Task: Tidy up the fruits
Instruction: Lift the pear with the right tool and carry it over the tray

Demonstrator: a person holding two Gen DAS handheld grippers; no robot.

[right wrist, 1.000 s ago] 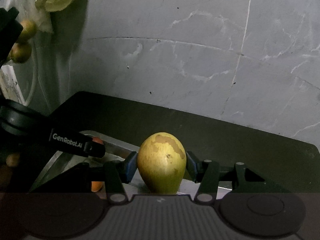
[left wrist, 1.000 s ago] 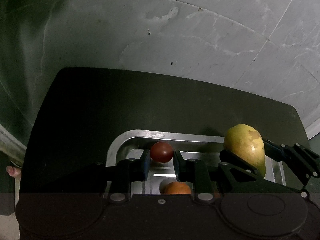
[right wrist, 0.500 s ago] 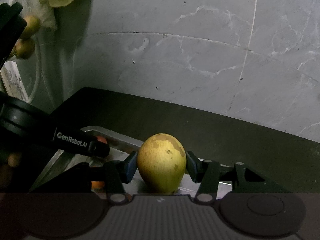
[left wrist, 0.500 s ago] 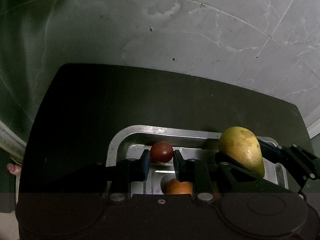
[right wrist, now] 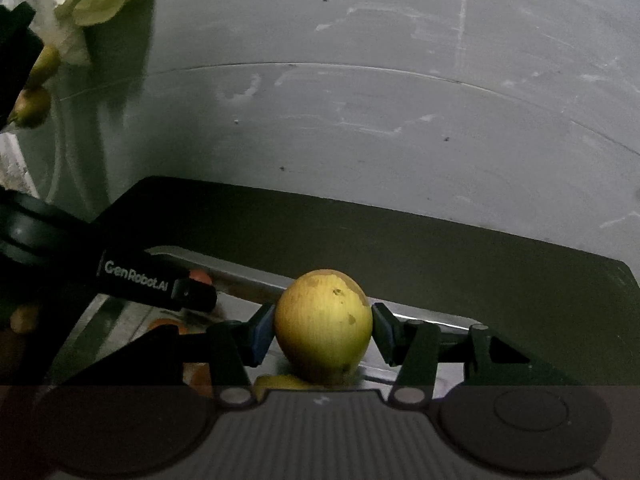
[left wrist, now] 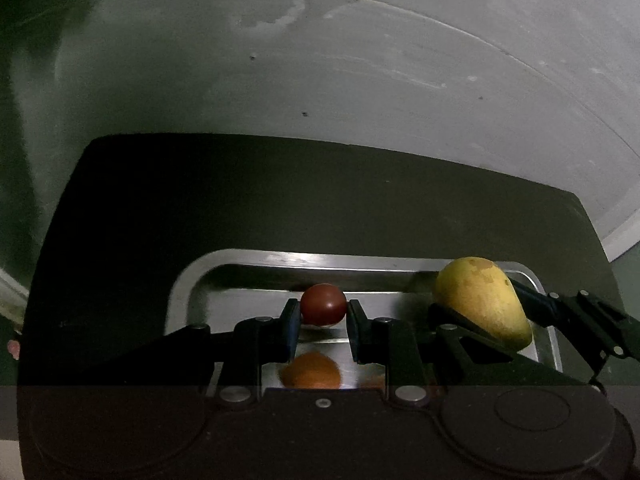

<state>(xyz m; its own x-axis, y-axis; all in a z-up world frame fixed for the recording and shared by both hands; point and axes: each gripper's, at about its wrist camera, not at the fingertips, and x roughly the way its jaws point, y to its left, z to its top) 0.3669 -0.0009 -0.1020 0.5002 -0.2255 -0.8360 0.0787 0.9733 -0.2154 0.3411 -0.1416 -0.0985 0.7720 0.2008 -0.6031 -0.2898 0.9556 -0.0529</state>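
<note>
While both jaws clamp fruit, mango [right wrist: 323,326] and plum [left wrist: 323,304], only the right view shows bagged fruit [right wrist: 34,104].

Home setting, marble-tiled floor [right wrist: 400,120], dark low table [left wrist: 280,200], metal tray [left wrist: 240,260]

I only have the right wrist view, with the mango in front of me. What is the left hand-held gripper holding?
Observer: The left hand-held gripper is shut on a small dark red fruit.
Operator: Where is it over the tray?
Observer: Near the tray's far rim, with an orange fruit lying below it.
Operator: How does my mango look from there?
Observer: The mango hangs tilted at the tray's right end, gripped by the right hand-held gripper.
</note>
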